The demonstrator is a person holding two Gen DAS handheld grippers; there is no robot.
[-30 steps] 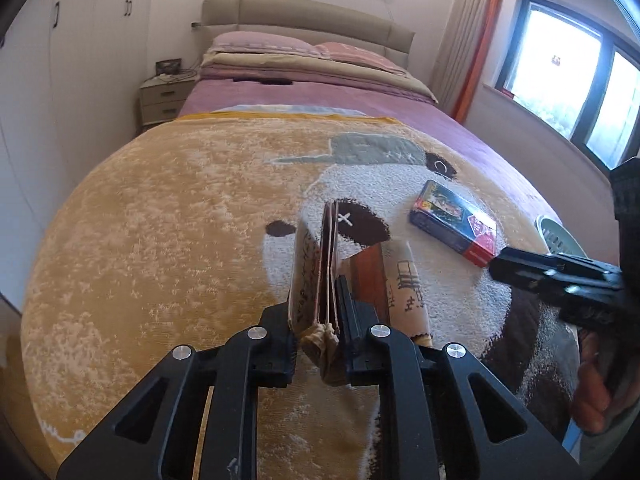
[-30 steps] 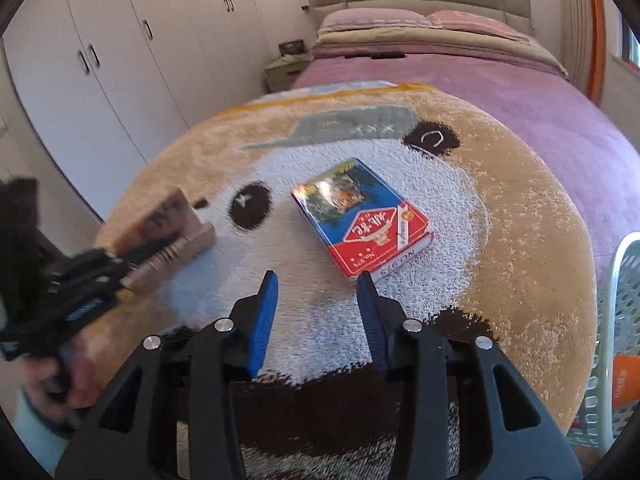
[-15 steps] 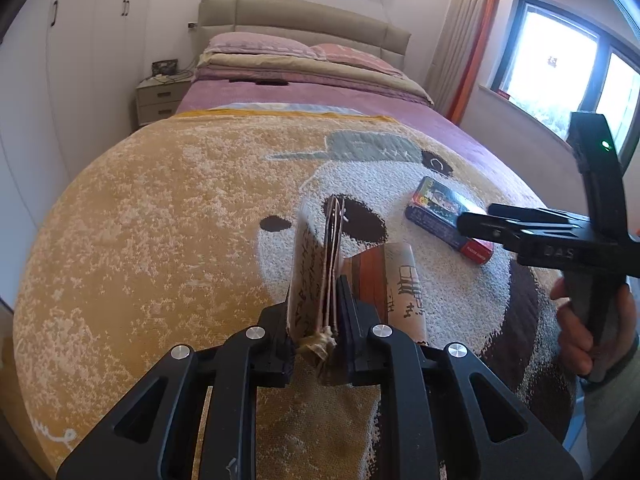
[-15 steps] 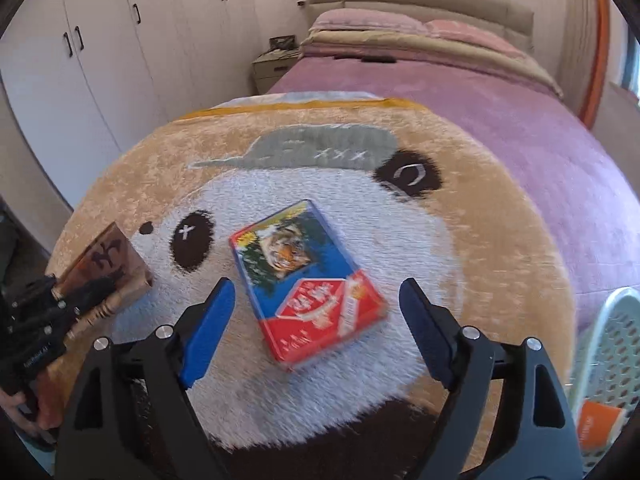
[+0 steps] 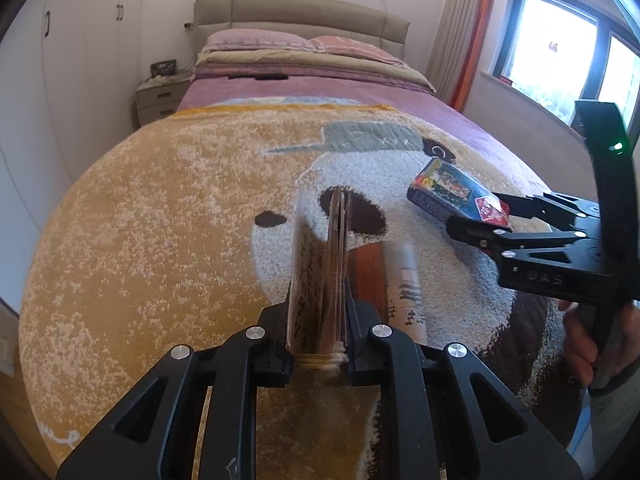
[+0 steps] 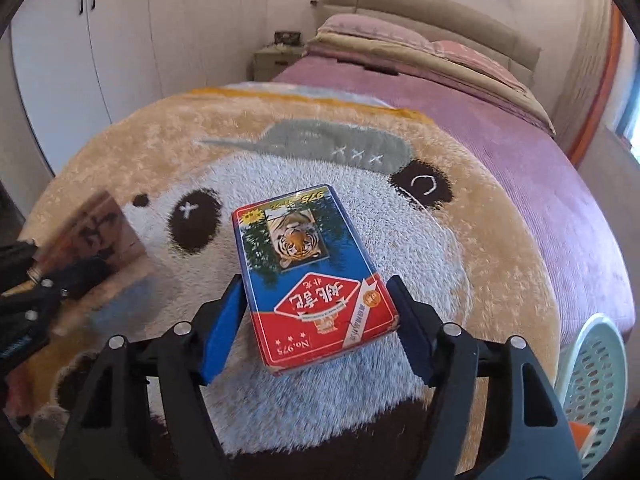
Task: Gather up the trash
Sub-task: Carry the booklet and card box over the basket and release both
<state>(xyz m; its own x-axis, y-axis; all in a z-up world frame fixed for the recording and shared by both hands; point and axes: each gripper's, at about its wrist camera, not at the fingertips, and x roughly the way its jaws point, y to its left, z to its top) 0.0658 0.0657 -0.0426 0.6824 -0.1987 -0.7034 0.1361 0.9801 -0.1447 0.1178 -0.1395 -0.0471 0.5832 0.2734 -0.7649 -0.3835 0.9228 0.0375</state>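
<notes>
on the bed, frame centre: panda blanket (image 6: 460, 256)
room: wardrobes upper left, window upper right
left gripper (image 5: 318, 320): clenched on folded paper bag (image 5: 320, 264)
right gripper (image 6: 316, 320): jaws just narrowed, straddling card box (image 6: 308, 272), contact unclear
basket (image 6: 596, 364): lower right

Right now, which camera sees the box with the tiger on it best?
The right wrist view. The tiger box fills the middle, lying flat on the bear blanket, tiger picture clear, between the right tongs. In the left wrist view it is small, off to the right, seen edge-on, partly behind those tongs.
</notes>
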